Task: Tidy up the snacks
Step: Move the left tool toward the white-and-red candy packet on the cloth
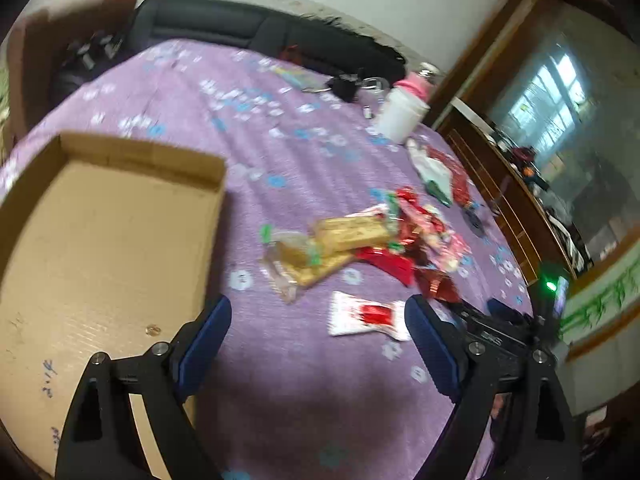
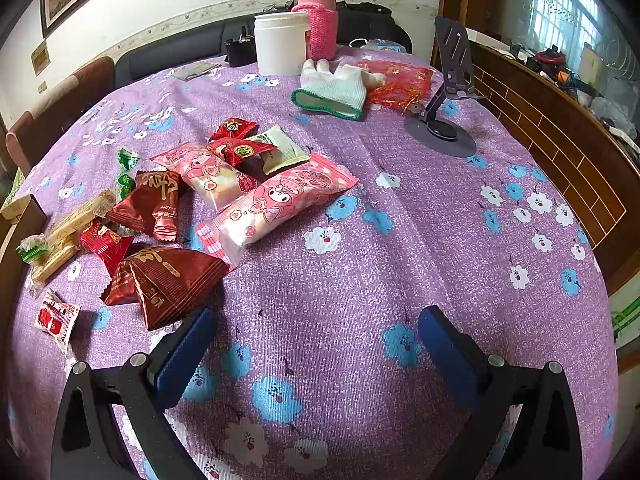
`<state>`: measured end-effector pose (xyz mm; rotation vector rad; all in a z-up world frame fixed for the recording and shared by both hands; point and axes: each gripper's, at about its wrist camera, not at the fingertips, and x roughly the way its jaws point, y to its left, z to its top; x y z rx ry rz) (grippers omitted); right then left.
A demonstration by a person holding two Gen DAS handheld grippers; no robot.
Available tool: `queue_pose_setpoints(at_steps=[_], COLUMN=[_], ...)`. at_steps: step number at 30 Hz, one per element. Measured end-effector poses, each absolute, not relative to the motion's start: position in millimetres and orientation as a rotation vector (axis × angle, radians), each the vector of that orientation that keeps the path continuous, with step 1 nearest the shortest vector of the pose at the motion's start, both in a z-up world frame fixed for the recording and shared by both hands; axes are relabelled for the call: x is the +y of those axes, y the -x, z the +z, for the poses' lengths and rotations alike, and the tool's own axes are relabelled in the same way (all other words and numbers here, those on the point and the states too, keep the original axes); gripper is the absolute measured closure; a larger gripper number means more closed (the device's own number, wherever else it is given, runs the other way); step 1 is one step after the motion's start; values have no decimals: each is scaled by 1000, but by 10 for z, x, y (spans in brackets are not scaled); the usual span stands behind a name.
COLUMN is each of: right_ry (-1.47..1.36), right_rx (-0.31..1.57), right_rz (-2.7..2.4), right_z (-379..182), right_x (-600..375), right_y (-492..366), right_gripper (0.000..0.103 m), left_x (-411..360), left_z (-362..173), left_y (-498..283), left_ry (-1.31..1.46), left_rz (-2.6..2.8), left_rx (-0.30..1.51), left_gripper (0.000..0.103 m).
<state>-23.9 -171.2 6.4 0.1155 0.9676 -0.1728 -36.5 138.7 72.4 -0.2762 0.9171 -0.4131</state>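
Both tongs, left (image 1: 318,332) and right (image 2: 318,340), gape wide and hold nothing. The snacks (image 2: 192,200) lie heaped on the desk (image 2: 400,240), beside a box (image 1: 100,240).

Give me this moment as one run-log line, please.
left claw: open, empty | right claw: open, empty | cardboard box: no snacks inside | snack pile: loose on purple tablecloth

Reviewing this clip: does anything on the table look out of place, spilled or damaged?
No spill or damage shows. The snacks lie in a loose heap on the purple tablecloth, none in the cardboard box. A knitted glove lies among the table items, which is not a snack. Both grippers, left and right, are open and empty.
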Motion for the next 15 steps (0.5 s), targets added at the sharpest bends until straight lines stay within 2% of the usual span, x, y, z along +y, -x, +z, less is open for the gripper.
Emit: queue_pose_setpoints(at_steps=[5,12,15], right_ry=[-82,-26,11], right_rx=[1047,1069,1074], right_rz=[-103,-35,28], right_z=[80,84,91], right_x=[-1740,-1767,-1792], right_y=[239,375,475], right_gripper=[1,1,1], left_x=[1375,1244,1291], left_z=[1065,1252,1288], left_y=[630,832,877], left_ry=[255,118,190], left_rz=[-437,-433,-465], left_rx=[834,884,885], left_gripper=[14,14,5])
